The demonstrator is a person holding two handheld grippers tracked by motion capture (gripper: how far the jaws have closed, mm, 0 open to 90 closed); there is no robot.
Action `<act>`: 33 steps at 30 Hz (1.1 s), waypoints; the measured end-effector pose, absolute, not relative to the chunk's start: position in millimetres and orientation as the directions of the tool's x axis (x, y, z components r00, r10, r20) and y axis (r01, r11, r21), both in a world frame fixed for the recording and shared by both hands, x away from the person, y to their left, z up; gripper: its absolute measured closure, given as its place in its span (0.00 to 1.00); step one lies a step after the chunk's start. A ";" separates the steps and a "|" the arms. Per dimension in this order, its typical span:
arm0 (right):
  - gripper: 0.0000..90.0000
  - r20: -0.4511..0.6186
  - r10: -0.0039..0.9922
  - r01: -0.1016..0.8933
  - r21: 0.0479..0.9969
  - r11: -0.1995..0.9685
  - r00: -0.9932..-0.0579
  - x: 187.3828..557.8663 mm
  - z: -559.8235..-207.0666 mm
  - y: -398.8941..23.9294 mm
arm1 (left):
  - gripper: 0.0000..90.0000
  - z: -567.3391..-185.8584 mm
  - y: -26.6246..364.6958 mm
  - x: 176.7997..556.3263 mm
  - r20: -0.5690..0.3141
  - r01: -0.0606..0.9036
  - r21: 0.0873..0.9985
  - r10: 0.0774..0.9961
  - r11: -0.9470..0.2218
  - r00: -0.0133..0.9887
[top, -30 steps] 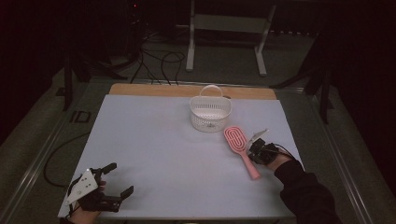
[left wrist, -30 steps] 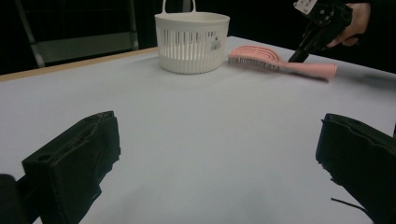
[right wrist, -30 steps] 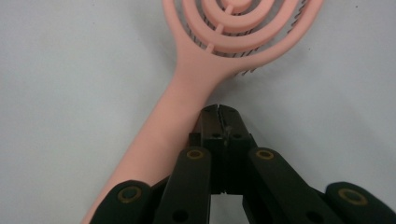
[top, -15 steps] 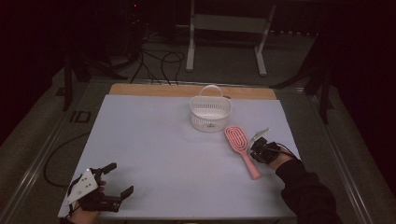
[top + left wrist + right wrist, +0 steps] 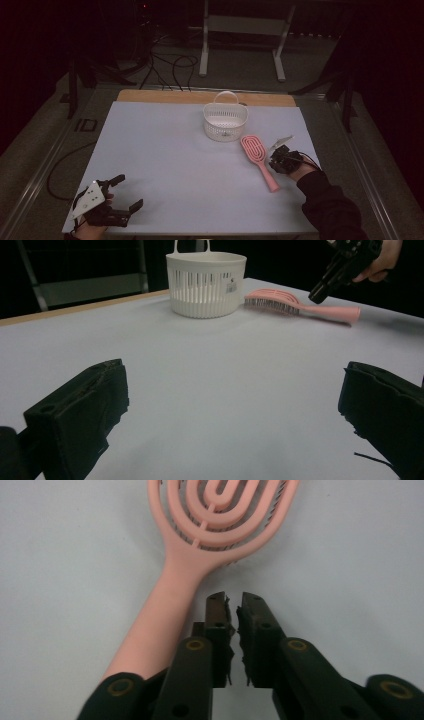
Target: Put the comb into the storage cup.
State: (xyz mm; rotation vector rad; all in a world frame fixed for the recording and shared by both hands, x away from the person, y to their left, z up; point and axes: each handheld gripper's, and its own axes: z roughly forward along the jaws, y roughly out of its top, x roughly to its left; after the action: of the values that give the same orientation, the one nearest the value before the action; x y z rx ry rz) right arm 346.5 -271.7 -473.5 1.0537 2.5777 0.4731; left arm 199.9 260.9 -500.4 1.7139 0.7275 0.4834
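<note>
A pink hairbrush (image 5: 257, 157) lies flat on the white table, head toward the white basket (image 5: 225, 122), which stands behind it. My right gripper (image 5: 275, 159) sits just right of the brush handle and points down at the table. In the right gripper view its jaws (image 5: 234, 602) stand a narrow slit apart beside the handle (image 5: 165, 615); they have just been opening, with nothing between them. My left gripper (image 5: 129, 191) rests at the near left corner, wide open and empty (image 5: 235, 405).
The left gripper view shows the basket (image 5: 206, 282) upright, the brush (image 5: 295, 305) to its right and the right gripper (image 5: 320, 292) above the handle. A wooden strip (image 5: 165, 96) edges the table's far side. Cables and a metal stand lie on the floor beyond.
</note>
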 end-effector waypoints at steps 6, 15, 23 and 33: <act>0.74 -0.167 0.742 0.622 0.443 0.645 -0.650 347.0 -464.9 -271.0 | 0.00 -501.0 261.1 200.6 -0.054 0.219 0.963 0.687 -0.155 0.725; 0.54 -0.149 0.765 0.633 0.475 0.612 -0.627 344.9 -455.1 -268.5 | 0.00 -501.2 261.6 200.8 -0.057 0.221 0.963 0.687 -0.153 0.724; 0.44 -0.117 0.772 0.641 0.487 0.593 -0.625 341.5 -447.1 -266.8 | 0.00 -501.0 261.1 200.6 -0.057 0.221 0.963 0.687 -0.153 0.725; 0.18 -0.057 0.798 0.682 0.485 0.547 -0.599 342.4 -446.5 -262.6 | 0.00 -501.0 261.0 200.5 -0.056 0.222 0.963 0.688 -0.155 0.724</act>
State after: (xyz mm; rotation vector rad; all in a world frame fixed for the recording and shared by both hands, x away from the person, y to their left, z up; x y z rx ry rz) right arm 342.4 -262.6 -446.5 1.2334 2.5143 0.6142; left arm 200.5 261.0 -501.0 1.7173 0.7289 0.4784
